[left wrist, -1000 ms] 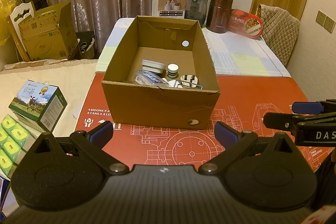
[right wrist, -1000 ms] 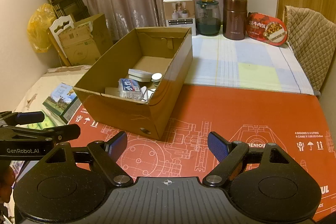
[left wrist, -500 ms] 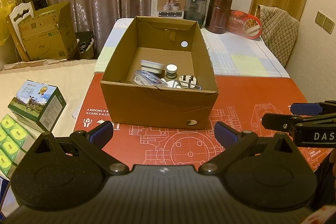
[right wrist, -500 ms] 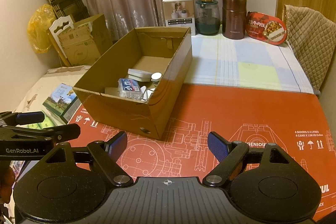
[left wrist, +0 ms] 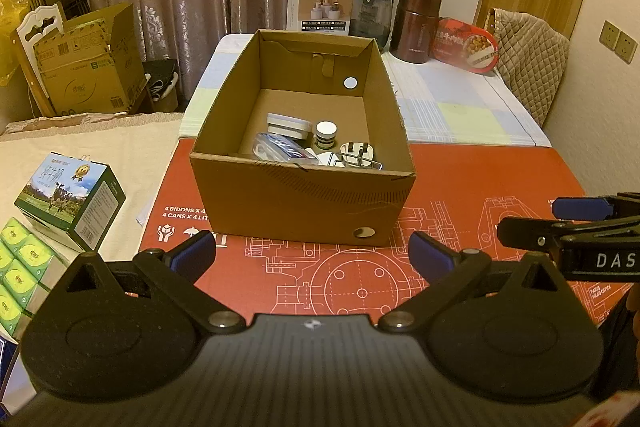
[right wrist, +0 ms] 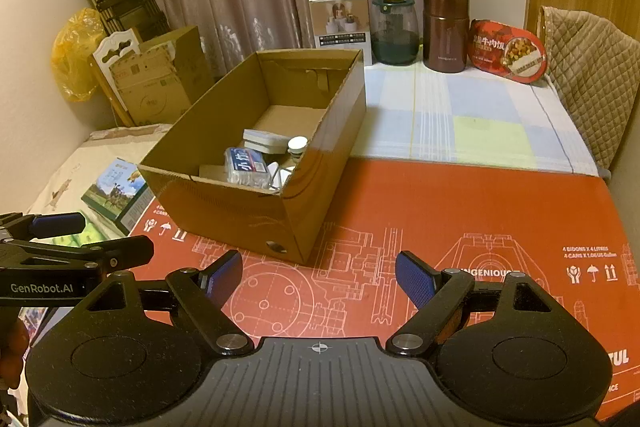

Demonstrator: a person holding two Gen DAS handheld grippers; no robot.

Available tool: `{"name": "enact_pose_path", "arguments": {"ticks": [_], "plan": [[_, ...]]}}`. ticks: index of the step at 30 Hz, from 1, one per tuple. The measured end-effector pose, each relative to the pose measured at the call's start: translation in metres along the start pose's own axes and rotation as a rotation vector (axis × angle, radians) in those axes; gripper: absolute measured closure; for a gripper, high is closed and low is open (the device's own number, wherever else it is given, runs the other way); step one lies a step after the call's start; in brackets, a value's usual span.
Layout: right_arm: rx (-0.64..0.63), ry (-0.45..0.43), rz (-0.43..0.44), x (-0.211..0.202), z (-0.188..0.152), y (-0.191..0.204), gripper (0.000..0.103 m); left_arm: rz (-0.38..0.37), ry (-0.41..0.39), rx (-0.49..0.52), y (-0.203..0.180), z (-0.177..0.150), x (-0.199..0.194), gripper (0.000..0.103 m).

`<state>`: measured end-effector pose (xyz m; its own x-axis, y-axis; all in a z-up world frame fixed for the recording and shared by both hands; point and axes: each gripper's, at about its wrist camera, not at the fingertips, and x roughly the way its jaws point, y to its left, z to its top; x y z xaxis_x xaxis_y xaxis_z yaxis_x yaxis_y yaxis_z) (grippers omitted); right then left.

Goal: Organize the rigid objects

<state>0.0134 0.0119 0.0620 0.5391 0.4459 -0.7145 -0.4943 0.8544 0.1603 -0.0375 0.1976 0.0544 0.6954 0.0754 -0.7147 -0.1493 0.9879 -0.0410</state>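
Observation:
An open cardboard box [left wrist: 300,203] [right wrist: 240,203] stands on the red mat [left wrist: 480,179] [right wrist: 440,211]. Inside it lie a blue-labelled clear pack [left wrist: 280,148] [right wrist: 247,165], a flat white case [left wrist: 289,125] [right wrist: 266,141], a small white-capped jar [left wrist: 326,134] [right wrist: 297,147] and a white plug [left wrist: 357,151]. My left gripper [left wrist: 312,257] is open and empty, a little in front of the box. My right gripper [right wrist: 319,277] is open and empty, in front of the box's right corner. Each gripper shows from the side in the other's view [left wrist: 576,223] [right wrist: 60,243].
A white carton [left wrist: 320,5], a green glass jar [left wrist: 370,15], a brown canister [left wrist: 416,23] and a red food tub [left wrist: 466,45] stand at the table's far edge on a checked cloth [right wrist: 480,123]. Milk cartons [left wrist: 70,195] lie left. A quilted chair [left wrist: 528,63] stands right.

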Motion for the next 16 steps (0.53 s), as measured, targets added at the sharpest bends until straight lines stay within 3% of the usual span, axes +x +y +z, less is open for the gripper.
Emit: {"name": "enact_pose_path", "arguments": {"ticks": [16], "plan": [[0.004, -0.006, -0.001, 0.0006, -0.0043, -0.0004, 0.022, -0.017, -0.020, -0.025, -0.0008, -0.0021, 0.0000, 0.002]]}}
